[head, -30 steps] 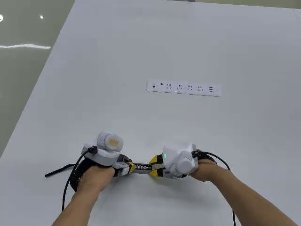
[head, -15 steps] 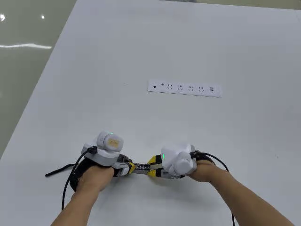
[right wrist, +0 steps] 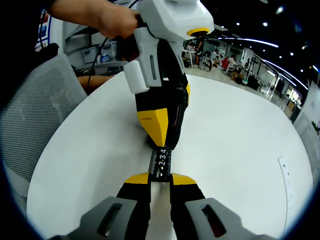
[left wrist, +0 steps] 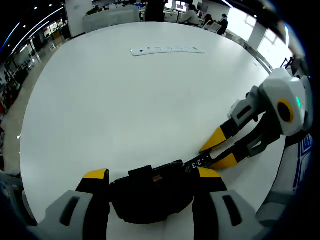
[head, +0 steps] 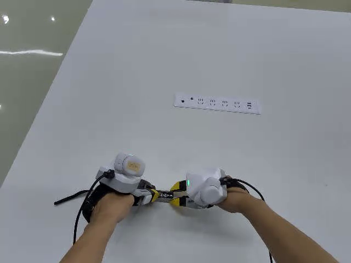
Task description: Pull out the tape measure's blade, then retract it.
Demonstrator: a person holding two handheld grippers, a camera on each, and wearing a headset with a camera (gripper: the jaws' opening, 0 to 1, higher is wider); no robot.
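The black tape measure body (left wrist: 150,195) sits between the yellow-tipped jaws of my left gripper (left wrist: 150,175), which is shut on it. A short stretch of blade (right wrist: 161,161), showing the numbers 2 to 4, runs from it to my right gripper (right wrist: 161,178), which is shut on the blade's end. In the head view the left gripper (head: 149,194) and right gripper (head: 176,192) face each other near the table's front edge, with the blade (head: 164,195) between them just above the white table (head: 164,66). In the left gripper view the blade (left wrist: 200,161) leads right to the right gripper (left wrist: 220,147).
A white power strip (head: 218,103) lies flat in the middle of the table, well beyond the grippers. Black cables (head: 71,198) trail from both grippers toward the front edge. A mesh chair (right wrist: 35,115) stands beside the table.
The right gripper has moved a little to the left toward the left gripper, so the exposed blade is slightly shorter. The left gripper has stayed in place.
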